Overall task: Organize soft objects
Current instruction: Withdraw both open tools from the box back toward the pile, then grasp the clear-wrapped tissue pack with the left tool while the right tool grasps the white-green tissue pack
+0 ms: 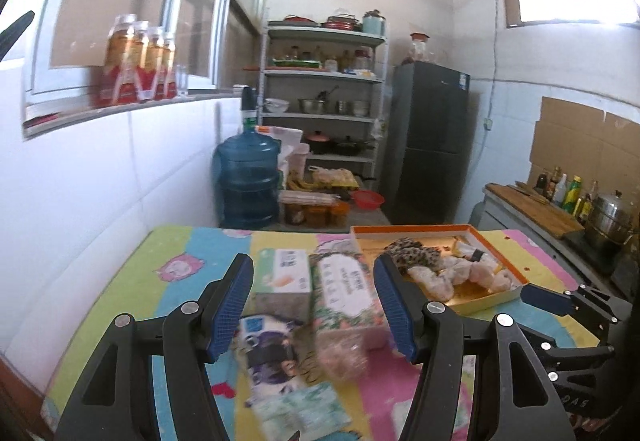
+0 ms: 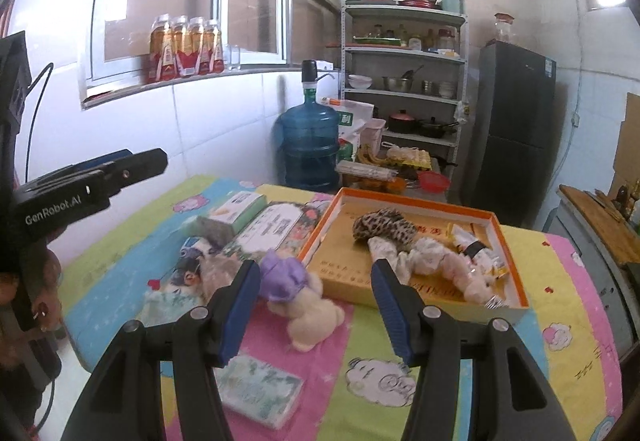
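Observation:
A cream plush toy [image 2: 310, 319] with a purple cap lies on the colourful tablecloth, just left of the orange box [image 2: 416, 203]. Inside the box are a leopard-print cloth [image 2: 382, 225] and pale soft items [image 2: 444, 261]. My right gripper [image 2: 316, 311] hovers open above the plush, its pads clear of it. My left gripper [image 1: 312, 311] is open too, with nothing held, over a blurred plush toy [image 1: 344, 357] and tissue packs [image 1: 346, 289]. The orange box [image 1: 472, 305] shows at its right. Each gripper appears in the other's view: the right gripper [image 1: 560, 305] and the left gripper [image 2: 100, 177].
Several tissue packs lie on the cloth: a green one [image 2: 260, 389] near the front, a green box [image 1: 284, 279], an anime-print pack [image 1: 272, 357]. A water jug [image 2: 308, 145], shelves [image 2: 404, 81] and a fridge [image 2: 516, 129] stand behind the table. The white tiled wall runs along the left.

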A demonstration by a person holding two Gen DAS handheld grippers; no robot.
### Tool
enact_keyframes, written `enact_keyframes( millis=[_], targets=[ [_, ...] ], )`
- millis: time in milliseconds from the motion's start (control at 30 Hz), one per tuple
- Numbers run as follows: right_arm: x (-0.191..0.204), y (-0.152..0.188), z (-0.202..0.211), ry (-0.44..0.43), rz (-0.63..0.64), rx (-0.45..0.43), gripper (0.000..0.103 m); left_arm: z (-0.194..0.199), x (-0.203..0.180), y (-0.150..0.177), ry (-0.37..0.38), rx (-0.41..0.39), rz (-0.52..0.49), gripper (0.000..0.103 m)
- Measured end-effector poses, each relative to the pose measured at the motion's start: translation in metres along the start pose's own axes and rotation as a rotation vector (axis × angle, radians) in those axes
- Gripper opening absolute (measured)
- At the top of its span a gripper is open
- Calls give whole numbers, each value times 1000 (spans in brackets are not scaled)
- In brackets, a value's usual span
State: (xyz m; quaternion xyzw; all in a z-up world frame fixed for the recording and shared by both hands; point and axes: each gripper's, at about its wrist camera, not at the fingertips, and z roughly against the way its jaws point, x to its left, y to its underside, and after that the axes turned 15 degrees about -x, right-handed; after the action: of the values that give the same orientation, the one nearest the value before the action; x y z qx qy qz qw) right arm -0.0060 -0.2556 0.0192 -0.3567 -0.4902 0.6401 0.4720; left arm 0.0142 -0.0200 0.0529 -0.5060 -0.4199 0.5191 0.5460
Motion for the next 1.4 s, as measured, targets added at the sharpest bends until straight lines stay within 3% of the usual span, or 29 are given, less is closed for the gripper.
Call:
enact_keyframes(
  millis=[133, 200, 400, 600, 800, 1100, 1400],
  targets=[
    [14, 12, 2, -26, 14, 13, 61, 9, 19, 13, -12, 7, 6, 64],
    [23, 19, 2, -46, 28, 19, 70, 12, 26, 20, -9, 14, 9, 64],
    [43, 45, -2, -106, 66, 60, 71, 18, 45, 53, 29, 48, 9, 64],
    [42, 67, -13, -114, 34, 113, 71, 19, 52, 85, 51, 75, 24, 64],
    [39, 76, -21, -111, 4, 132, 71, 16, 48, 110, 118, 117, 14, 64],
    [38, 83, -29, -118, -38, 142, 71, 0, 48, 129, 158, 176, 47, 64],
    [39, 84, -31, -123, -35, 137, 71, -16, 51, 143, 140, 238, 76, 64]
  ],
)
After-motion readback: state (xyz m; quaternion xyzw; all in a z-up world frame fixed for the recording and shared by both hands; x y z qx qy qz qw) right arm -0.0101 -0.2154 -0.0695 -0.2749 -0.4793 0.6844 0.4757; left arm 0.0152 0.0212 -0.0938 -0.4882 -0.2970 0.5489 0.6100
